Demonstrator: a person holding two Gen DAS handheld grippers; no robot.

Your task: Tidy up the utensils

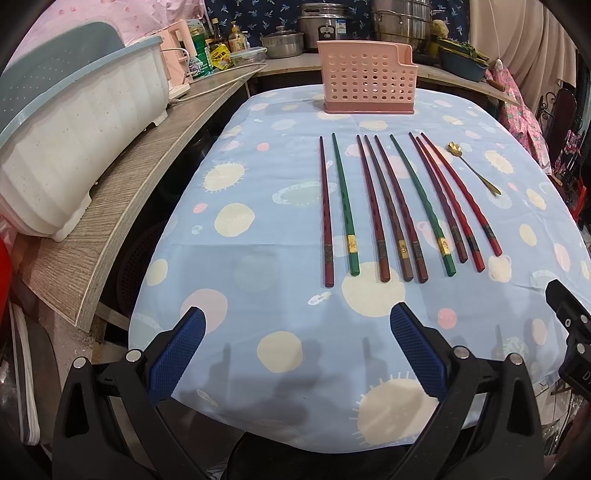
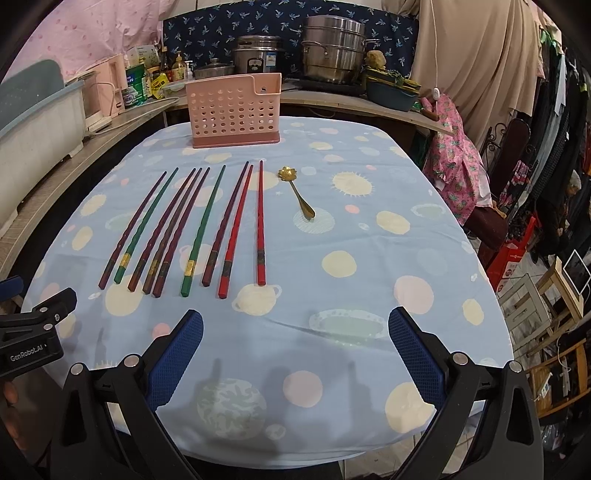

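Blue planet-print cloth-covered table [image 2: 369,236] | grey wood-grain L-shaped counter [image 1: 122,206] from 9 to 12 o'clock | stacked steel steamer pots [image 2: 332,51] at 12 | navy floral wall cloth [image 2: 207,33] behind | beige curtain [image 2: 476,62] at 2 o'clock

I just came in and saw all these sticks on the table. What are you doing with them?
It's tidying time. Nine chopsticks and a small gold spoon lie in a row on the spotted tablecloth, and the pink holder stands behind them. The left hand-held gripper and right hand-held gripper are both open at the near edge, holding nothing. Nothing has been put in the holder yet, as far as I can see.
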